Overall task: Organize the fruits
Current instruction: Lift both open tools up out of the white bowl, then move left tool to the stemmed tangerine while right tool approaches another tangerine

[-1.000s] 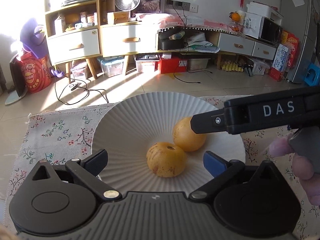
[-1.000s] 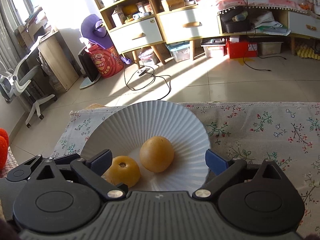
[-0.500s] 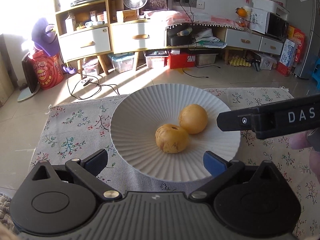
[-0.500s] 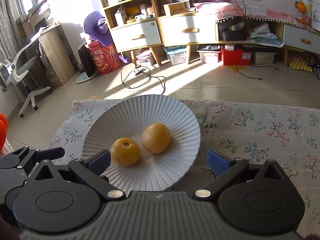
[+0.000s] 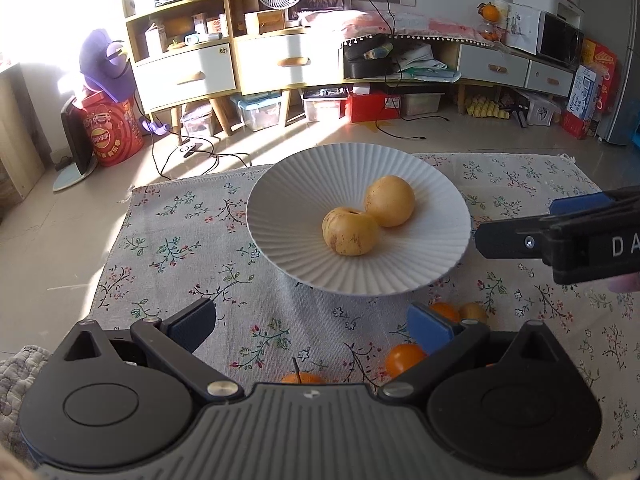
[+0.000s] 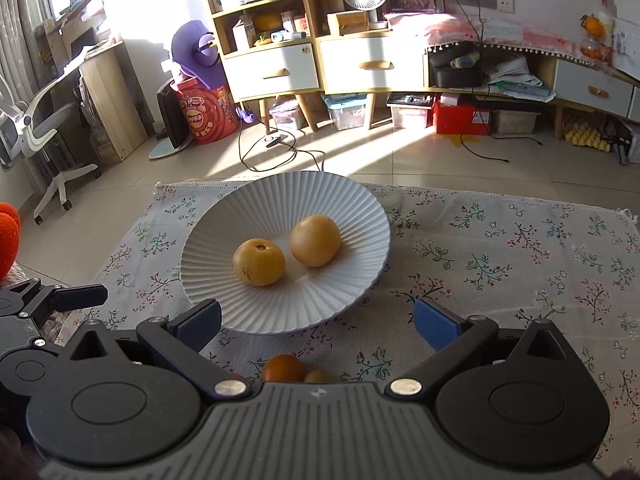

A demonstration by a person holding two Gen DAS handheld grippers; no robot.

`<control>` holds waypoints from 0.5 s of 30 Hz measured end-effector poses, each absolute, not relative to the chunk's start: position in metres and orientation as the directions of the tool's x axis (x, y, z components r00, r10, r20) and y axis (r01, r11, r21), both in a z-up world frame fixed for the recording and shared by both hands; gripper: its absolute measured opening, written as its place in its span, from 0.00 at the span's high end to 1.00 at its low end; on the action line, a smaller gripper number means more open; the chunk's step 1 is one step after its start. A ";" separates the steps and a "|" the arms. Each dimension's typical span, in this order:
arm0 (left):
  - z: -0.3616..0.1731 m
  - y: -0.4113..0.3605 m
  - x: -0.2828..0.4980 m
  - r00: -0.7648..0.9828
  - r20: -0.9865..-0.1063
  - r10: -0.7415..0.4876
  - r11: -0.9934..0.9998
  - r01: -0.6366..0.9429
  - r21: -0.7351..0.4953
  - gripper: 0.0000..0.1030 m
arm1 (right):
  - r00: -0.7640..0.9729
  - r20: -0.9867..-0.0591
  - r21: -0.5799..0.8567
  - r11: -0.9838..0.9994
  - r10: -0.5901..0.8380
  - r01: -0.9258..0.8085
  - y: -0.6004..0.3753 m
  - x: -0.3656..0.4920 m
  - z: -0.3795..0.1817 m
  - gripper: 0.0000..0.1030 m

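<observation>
Both the left gripper (image 5: 310,326) and right gripper (image 6: 316,322) are held released, empty. Two yellow fruits (image 6: 259,262) are seen touching in the white plate (image 6: 360,216) near the floral cloth's (image 6: 500,248) far edge.

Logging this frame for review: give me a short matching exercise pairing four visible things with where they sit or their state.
Things:
1. two yellow fruits
2. small orange fruits
3. left gripper
4. white ribbed plate

Places or states:
A. open, holding nothing
B. on the floral cloth, near the far edge
C. touching each other inside the plate
D. loose on the cloth, on the near side of the plate

Pairs: 1-C, 2-D, 3-A, 4-B
</observation>
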State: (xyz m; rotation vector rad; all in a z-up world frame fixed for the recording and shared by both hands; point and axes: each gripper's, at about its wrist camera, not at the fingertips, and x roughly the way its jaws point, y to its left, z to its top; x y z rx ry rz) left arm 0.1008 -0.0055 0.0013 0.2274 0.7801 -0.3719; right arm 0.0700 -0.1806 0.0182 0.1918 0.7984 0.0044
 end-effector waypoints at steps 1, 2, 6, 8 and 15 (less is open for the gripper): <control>0.001 -0.004 0.098 0.650 -0.722 -0.236 0.912 0.405 0.066 0.01 | 0.696 -0.715 0.169 0.983 0.074 0.069 -0.180 0.067 0.018 0.01; 0.002 -0.003 0.096 0.650 -0.723 -0.233 0.913 0.403 0.068 0.01 | 0.695 -0.716 0.164 0.984 0.071 0.068 -0.179 0.064 0.017 0.01; 0.003 0.001 0.088 0.647 -0.729 -0.222 0.914 0.398 0.075 0.00 | 0.694 -0.719 0.115 0.991 0.037 0.066 -0.173 0.056 0.019 0.01; 0.003 0.002 0.085 0.646 -0.732 -0.214 0.915 0.395 0.081 0.01 | 0.691 -0.723 0.088 0.994 0.019 0.066 -0.170 0.051 0.019 0.01; 0.000 0.014 0.072 0.629 -0.752 -0.197 0.928 0.367 0.064 0.00 | 0.666 -0.746 0.046 0.996 -0.012 0.070 -0.161 0.037 0.015 0.01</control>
